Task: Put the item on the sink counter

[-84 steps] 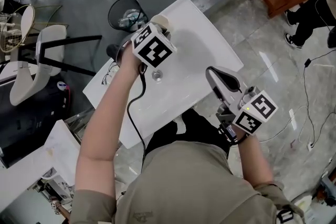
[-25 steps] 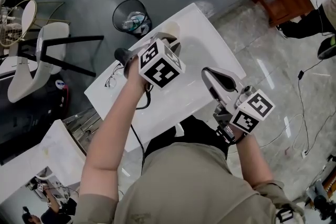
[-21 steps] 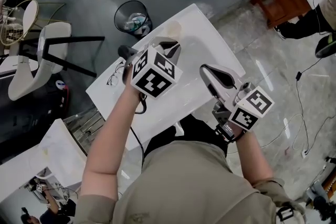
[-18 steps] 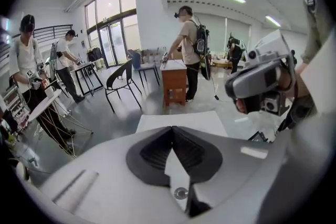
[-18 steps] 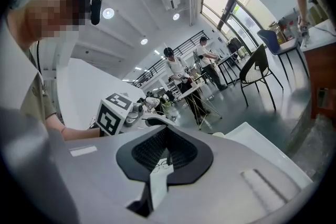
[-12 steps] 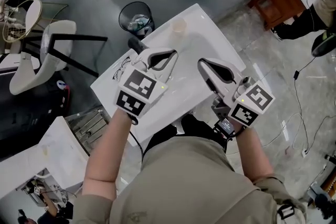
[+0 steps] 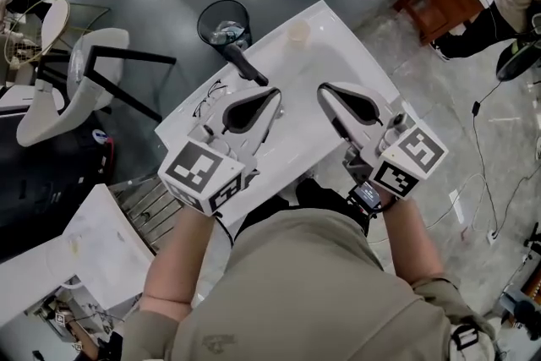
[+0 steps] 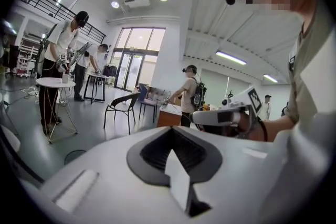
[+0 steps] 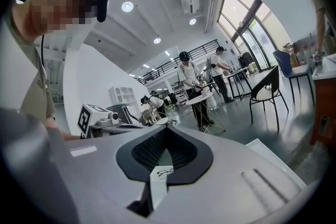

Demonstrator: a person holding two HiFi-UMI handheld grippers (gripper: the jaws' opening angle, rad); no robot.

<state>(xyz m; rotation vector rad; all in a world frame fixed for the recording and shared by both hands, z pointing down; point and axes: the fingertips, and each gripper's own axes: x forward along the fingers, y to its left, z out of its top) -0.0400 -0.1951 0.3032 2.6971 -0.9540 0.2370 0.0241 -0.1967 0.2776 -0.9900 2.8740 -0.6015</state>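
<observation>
The white sink counter [image 7: 297, 139] fills the middle of the head view, and the change is read against it. The left gripper [image 7: 275, 95] was stretched out a few seconds ago to the counter's far end, close against the pale cup. It has since been drawn back toward the body at 6 o'clock and is now held level with the right gripper [image 7: 322, 89], which has scarcely been moved. In each gripper view the jaws are seen pressed together at their tips, and nothing is pinched between them. Only a sliver of counter can be made out through the gap behind the tips.

A black tap-like fixture [image 7: 243, 63] is seen at the counter's far-left edge, at 11 o'clock from the left gripper. Whether it stands or lies there cannot be told. The glasses [image 7: 210, 97] are left flat on the counter at 9 o'clock from the same gripper.

The pale cup [image 7: 297, 31] is taken to be the item. It is set on the counter near the far corner, at about 12 o'clock from the left gripper and well apart from both. Since it has been let go and the gripper withdrawn, the placing is judged to be done. Nothing further appears to be called for beyond keeping both grippers clear of it.
</observation>
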